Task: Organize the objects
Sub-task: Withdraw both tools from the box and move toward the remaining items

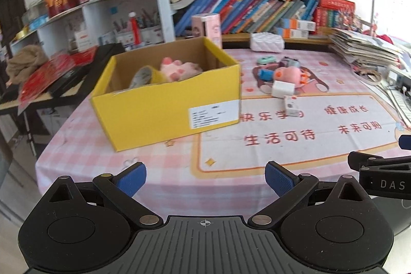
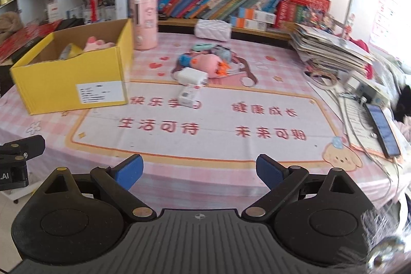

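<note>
We took the yellow box [image 1: 169,96] as our landmark, since it already held a pink plush paw [image 1: 177,68] and a roll of tape [image 1: 143,77], and we judged the loose things were meant to join them. Those things lay in a small heap on the pink tablecloth [image 2: 205,145], to the right of the box and a little farther back: a white charger block [image 2: 192,76], a small white carton [image 2: 188,94] just in front of it, and a pink toy [image 2: 208,63] behind. The carton's long axis ran roughly from the box's front corner toward us. Both tools hovered at the near edge of the table, well apart from the heap. The left gripper [image 1: 205,179] had its fingers spread wide with nothing between them and faced the box's front wall; the right gripper [image 2: 199,171] likewise stood wide and empty, and the heap sat almost straight ahead of it. We judged the right hand nearer the carton, needing a forward reach slightly toward the box.
</note>
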Motion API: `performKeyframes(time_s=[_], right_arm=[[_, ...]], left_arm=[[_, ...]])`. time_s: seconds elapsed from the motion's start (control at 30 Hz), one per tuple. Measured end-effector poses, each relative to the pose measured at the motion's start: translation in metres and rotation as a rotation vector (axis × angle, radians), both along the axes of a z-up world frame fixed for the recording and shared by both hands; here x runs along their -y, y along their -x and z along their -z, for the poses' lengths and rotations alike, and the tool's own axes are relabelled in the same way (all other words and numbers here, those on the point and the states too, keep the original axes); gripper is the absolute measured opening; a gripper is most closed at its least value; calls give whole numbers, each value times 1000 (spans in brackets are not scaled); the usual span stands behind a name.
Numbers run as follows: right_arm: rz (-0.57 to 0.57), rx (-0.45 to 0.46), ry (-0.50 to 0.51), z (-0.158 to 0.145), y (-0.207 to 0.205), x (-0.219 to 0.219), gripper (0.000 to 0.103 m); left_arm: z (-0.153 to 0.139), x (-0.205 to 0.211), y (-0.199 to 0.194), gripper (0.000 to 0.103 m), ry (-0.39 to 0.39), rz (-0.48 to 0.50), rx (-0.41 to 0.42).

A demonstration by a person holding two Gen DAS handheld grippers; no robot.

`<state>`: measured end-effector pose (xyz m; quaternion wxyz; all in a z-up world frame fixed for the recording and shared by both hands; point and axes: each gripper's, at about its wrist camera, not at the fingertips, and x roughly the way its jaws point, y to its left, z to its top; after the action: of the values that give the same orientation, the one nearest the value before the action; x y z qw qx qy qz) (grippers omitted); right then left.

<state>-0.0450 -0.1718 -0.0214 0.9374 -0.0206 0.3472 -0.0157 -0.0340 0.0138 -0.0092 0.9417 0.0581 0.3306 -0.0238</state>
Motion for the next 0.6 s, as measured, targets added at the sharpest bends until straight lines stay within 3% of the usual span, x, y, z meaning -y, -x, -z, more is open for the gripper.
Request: performKeyframes(time_s=[0.6], right_arm=[[50,-37,15,3,-55,51,95]], left_arm=[[5,50,-57,100,32,62,-26]])
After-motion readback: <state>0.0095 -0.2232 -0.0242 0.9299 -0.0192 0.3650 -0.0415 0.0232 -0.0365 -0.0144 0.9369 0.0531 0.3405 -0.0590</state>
